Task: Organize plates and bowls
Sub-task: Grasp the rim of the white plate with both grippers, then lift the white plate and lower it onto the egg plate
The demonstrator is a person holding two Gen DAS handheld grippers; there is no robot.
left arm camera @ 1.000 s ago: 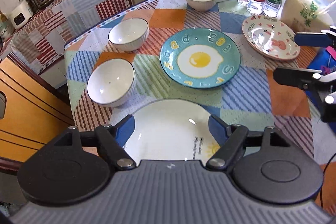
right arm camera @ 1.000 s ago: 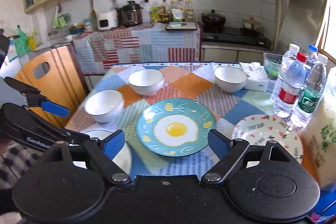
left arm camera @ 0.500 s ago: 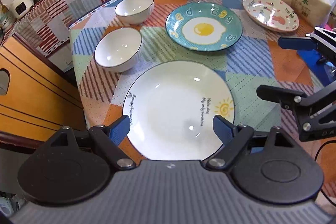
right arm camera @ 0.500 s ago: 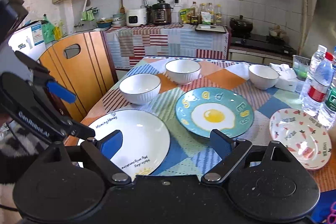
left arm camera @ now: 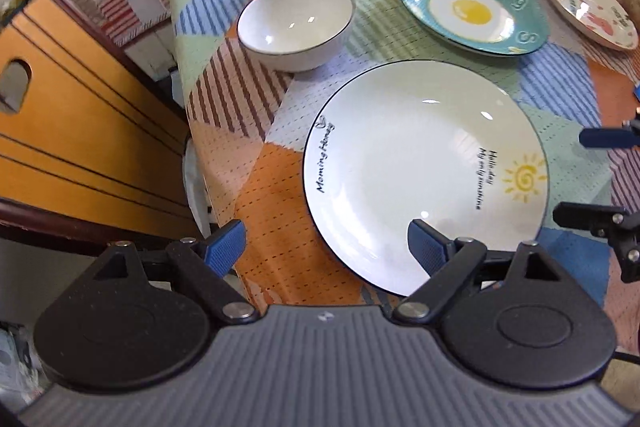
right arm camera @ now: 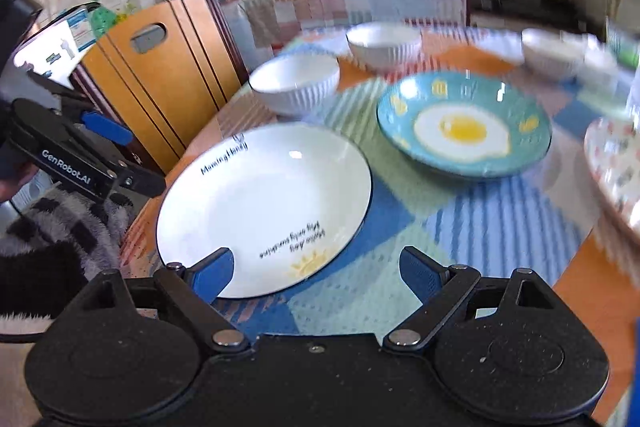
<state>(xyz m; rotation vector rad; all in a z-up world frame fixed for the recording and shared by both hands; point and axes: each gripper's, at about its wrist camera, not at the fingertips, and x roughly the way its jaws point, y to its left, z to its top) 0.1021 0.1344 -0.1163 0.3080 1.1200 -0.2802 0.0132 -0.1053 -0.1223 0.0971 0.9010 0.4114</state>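
White plate (left arm camera: 420, 167) lies at centre frame on the patchwork tablecloth (left arm camera: 256, 183), nearest both claws. Left gripper (left arm camera: 326, 247) gapes wide over its lower-left rim; right gripper (right arm camera: 312, 273) is wide too, holding nothing. Two bowls (left arm camera: 295, 23) sit upper left, egg plate (left arm camera: 472, 7) upper right.
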